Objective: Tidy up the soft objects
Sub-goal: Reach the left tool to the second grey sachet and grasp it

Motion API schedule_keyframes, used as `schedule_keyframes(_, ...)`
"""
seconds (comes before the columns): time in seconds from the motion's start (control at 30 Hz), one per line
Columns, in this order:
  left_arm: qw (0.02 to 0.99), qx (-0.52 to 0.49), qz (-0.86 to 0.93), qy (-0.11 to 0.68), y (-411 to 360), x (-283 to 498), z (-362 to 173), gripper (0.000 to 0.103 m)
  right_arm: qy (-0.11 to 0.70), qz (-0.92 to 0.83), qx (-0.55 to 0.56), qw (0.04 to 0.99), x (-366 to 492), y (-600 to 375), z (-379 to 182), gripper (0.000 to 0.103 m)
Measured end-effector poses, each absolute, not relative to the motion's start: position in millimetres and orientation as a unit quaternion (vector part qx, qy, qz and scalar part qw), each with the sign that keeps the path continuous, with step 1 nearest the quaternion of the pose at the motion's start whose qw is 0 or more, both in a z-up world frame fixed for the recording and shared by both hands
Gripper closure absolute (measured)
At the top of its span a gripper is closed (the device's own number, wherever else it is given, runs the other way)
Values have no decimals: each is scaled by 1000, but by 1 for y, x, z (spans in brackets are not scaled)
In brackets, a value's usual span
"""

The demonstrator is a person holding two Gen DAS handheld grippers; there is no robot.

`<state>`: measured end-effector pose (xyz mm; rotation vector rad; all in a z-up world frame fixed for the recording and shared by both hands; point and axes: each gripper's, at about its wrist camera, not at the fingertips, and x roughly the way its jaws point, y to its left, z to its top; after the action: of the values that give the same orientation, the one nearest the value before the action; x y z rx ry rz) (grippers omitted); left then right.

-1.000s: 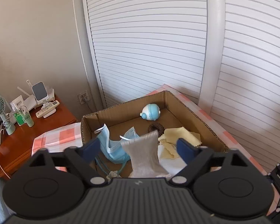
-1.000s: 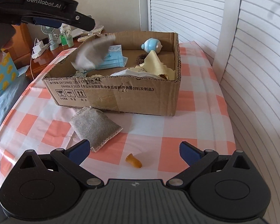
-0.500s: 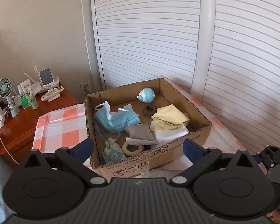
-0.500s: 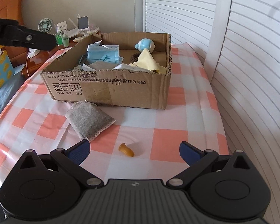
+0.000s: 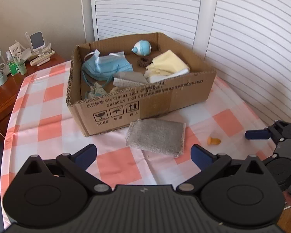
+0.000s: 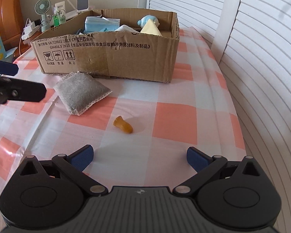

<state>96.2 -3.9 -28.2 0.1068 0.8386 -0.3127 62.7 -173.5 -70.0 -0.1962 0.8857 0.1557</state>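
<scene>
A cardboard box point(image 5: 172, 101) point(image 6: 126, 62) stands on the checked tablecloth and holds blue face masks point(image 5: 104, 68), a grey cloth point(image 5: 130, 79), a yellow cloth point(image 5: 168, 64), a small drawstring pouch point(image 5: 95, 93), a dark scrunchie point(image 5: 144, 61) and a blue-white toy point(image 5: 142, 48). In front of the box lies a grey fabric pouch point(image 5: 156, 136) point(image 6: 80, 93). A small orange piece point(image 5: 214, 141) point(image 6: 123, 127) lies to its right. My left gripper point(image 5: 143, 156) is open and empty, just short of the grey pouch. My right gripper point(image 6: 139, 158) is open and empty, short of the orange piece.
A wooden side table point(image 5: 2, 89) at the left carries a small fan point(image 6: 42, 7), bottles and a remote. White louvred doors point(image 5: 252, 48) run close along the table's far and right sides. The right gripper shows at the left wrist view's right edge point(image 5: 277, 134).
The grey cloth dropped from my left gripper into the box. The left gripper then drew back and down to the grey pouch outside the box. My right gripper sank closer to the orange piece.
</scene>
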Motion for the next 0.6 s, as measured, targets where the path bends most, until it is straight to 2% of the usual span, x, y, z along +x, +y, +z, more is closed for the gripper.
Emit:
schedule_keyframes(0.33, 875, 44, -165, 453, -7, 116, -72, 1, 424, 95, -102, 895, 64, -177, -71, 0)
schedule_keyframes(0.6, 878, 80, -185, 434, -25, 130, -75, 1, 418, 116, -113, 894, 64, -179, -71, 0)
